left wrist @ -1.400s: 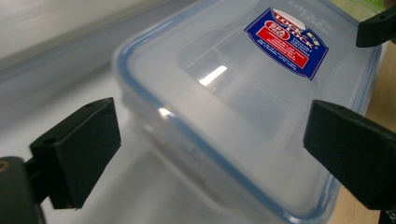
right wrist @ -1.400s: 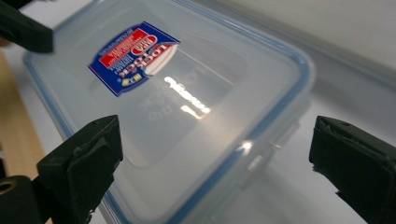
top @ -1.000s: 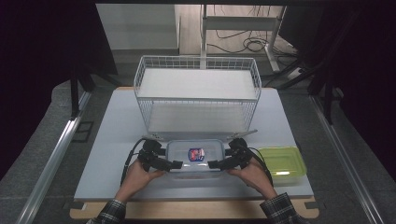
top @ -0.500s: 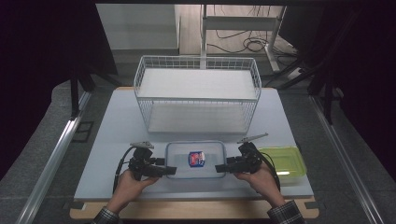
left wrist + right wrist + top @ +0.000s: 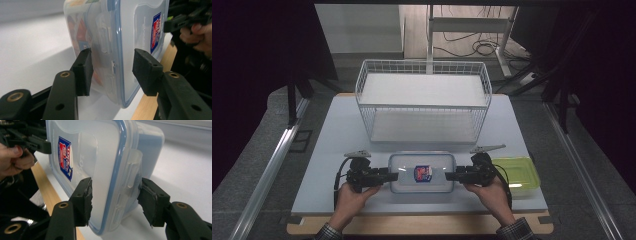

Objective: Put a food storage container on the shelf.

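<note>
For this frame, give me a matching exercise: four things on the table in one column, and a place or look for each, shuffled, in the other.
Things:
1. clear box
2. green box
3. wire rack
4. left gripper

Places or looks:
A. white, two shelves, at the far side of the table
B. blue-rimmed lid with a red and blue label, between the two grippers
C. at the clear box's left end, jaws either side of its latch
D. near the table's right edge, behind the right hand

Pairs: 1-B, 2-D, 3-A, 4-C
</note>
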